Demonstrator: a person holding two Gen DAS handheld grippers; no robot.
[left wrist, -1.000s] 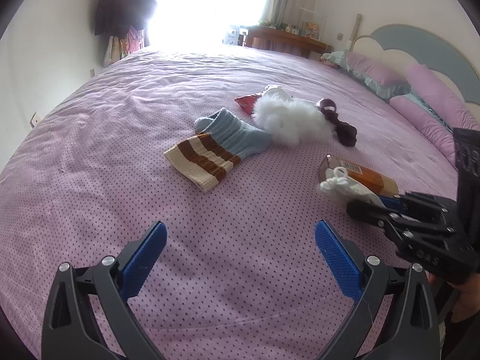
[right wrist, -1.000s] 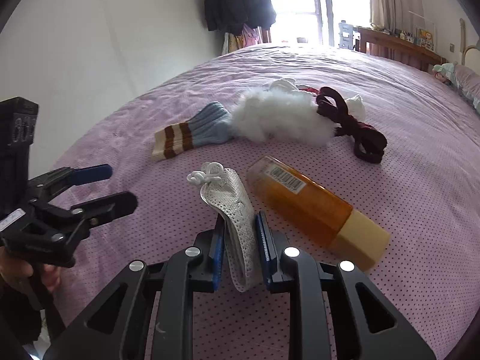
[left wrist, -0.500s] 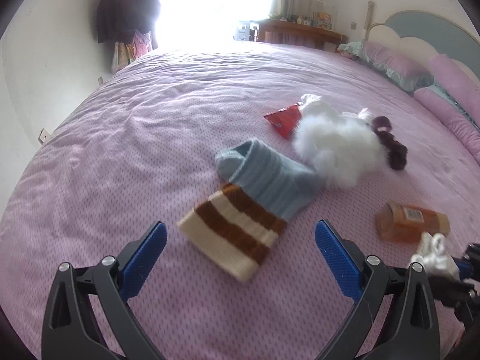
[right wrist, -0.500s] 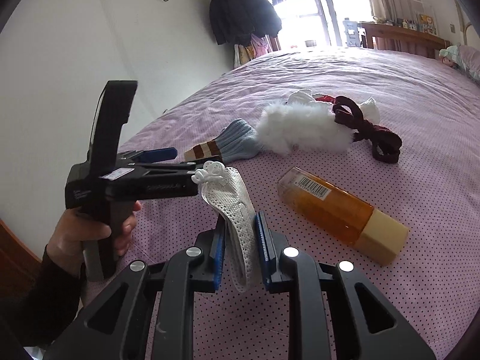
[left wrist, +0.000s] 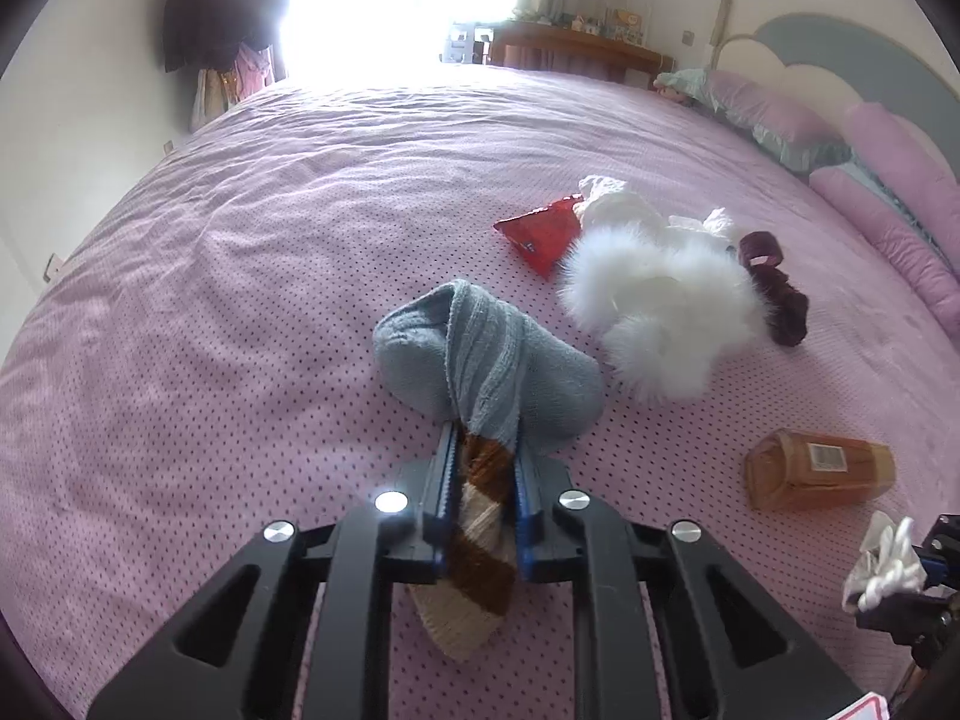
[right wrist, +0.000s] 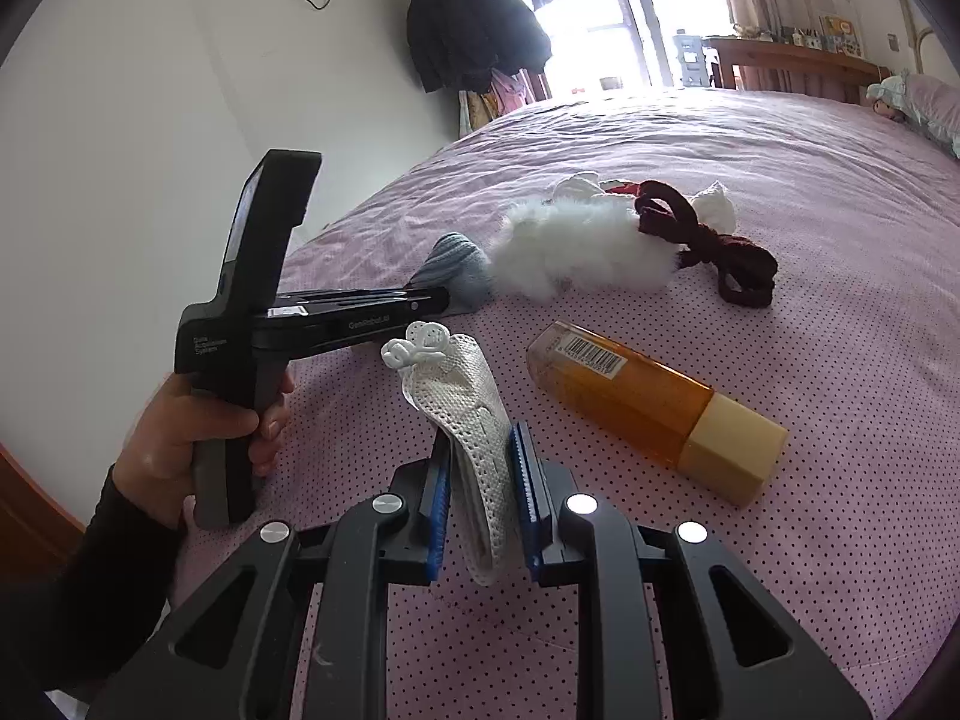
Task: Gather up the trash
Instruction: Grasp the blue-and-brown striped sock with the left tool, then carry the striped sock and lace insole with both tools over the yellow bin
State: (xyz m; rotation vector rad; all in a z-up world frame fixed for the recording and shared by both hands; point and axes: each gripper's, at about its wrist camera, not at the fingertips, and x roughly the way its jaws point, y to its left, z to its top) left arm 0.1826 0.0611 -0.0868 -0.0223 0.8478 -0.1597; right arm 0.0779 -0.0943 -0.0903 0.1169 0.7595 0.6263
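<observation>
Fingers of the left gripper (left wrist: 485, 483) are pinched on the striped cuff of a sock (left wrist: 480, 360); its blue-grey foot bunches just ahead of the blue pads on the bed (left wrist: 210, 300). Fingers of the right gripper (right wrist: 480, 480) are clamped on a white mesh face mask (right wrist: 465, 414), which stands upright between them with its knotted ear loop at the top.

Left of the sock, the purple dotted bedspread runs bare to the bed edge and the wall, giving open room on that side. Right of the sock lies a white fluffy item (left wrist: 654, 312), just beside the sock's toe. A red wrapper (left wrist: 540, 234) lies at its far-left corner, crumpled white tissue (left wrist: 618, 204) sits behind it, and a dark maroon hair tie (left wrist: 774, 294) touches its right side. An amber bottle (left wrist: 819, 468) with a cream cap lies on its side near the right gripper, apart from the fluffy item. Pillows (left wrist: 774, 120) and a headboard (left wrist: 840, 54) bound the far right.

In the right wrist view the left gripper body, held by the person's left hand (right wrist: 192, 438), crosses the left foreground between mask and sock. Its housing reads "GenRobot.AI" and "Data Acquisition System". The bottle carries a barcode label; its digits are too small to read.
</observation>
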